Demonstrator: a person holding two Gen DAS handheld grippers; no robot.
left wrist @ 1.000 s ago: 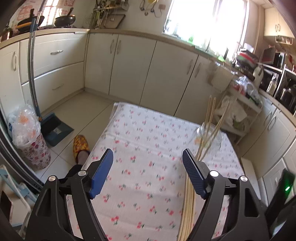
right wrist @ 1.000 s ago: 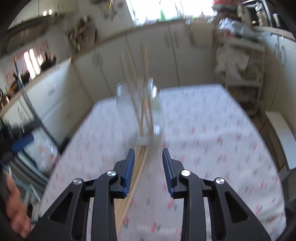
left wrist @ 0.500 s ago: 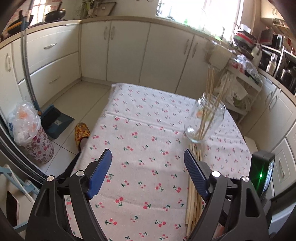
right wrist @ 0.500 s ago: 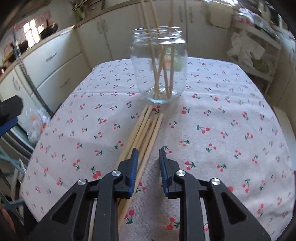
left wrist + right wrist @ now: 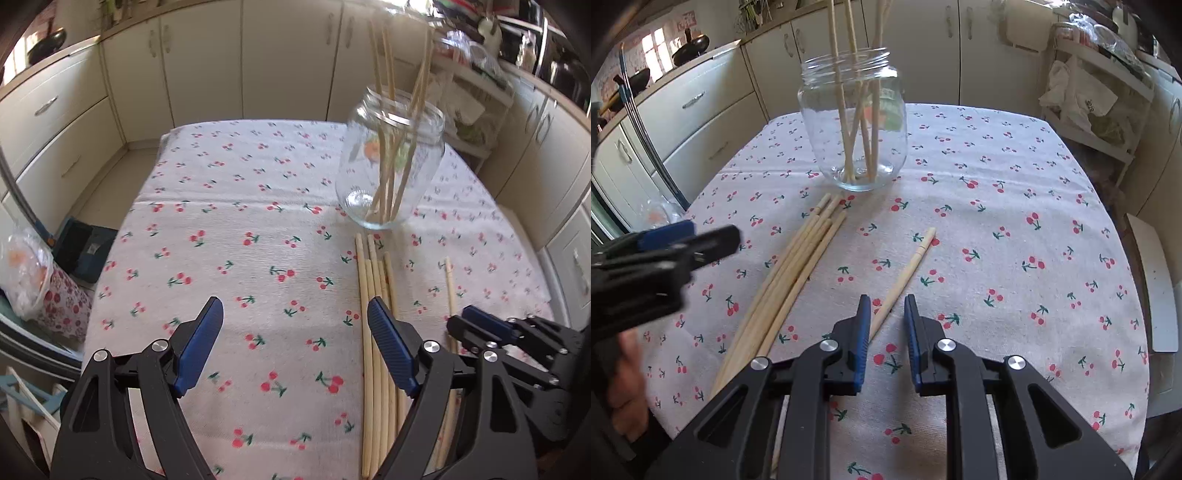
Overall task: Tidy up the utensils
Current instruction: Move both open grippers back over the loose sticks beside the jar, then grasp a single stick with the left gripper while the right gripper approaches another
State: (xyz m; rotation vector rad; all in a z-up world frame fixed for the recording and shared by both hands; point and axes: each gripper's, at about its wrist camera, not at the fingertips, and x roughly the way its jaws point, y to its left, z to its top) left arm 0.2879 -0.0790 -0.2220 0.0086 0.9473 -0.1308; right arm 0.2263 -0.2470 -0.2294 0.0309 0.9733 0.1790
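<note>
A clear glass jar (image 5: 391,166) (image 5: 853,122) holding several upright chopsticks stands on the cherry-print tablecloth (image 5: 258,229) (image 5: 1015,229). In front of the jar a bundle of wooden chopsticks (image 5: 365,280) (image 5: 798,266) lies flat. One single chopstick (image 5: 916,258) (image 5: 449,288) lies apart, to the right of the bundle. My right gripper (image 5: 887,302) (image 5: 458,317) hangs low over that chopstick's near end. Its jaws are closing, with the stick between them beside the left pad and a gap still showing. My left gripper (image 5: 295,310) (image 5: 713,232) stands wide open over bare cloth, left of the bundle.
Cream cabinets ring the table on the far and left sides. A wire shelf (image 5: 1100,110) with bags stands at the right. A plastic bag (image 5: 26,273) and a blue dustpan (image 5: 85,247) sit on the floor at left. A hand (image 5: 624,369) holds the left gripper.
Both grippers have dropped toward the table and closer to the jar. The right jaws have narrowed. One chopstick now lies apart from the bundle, between the right jaws.
</note>
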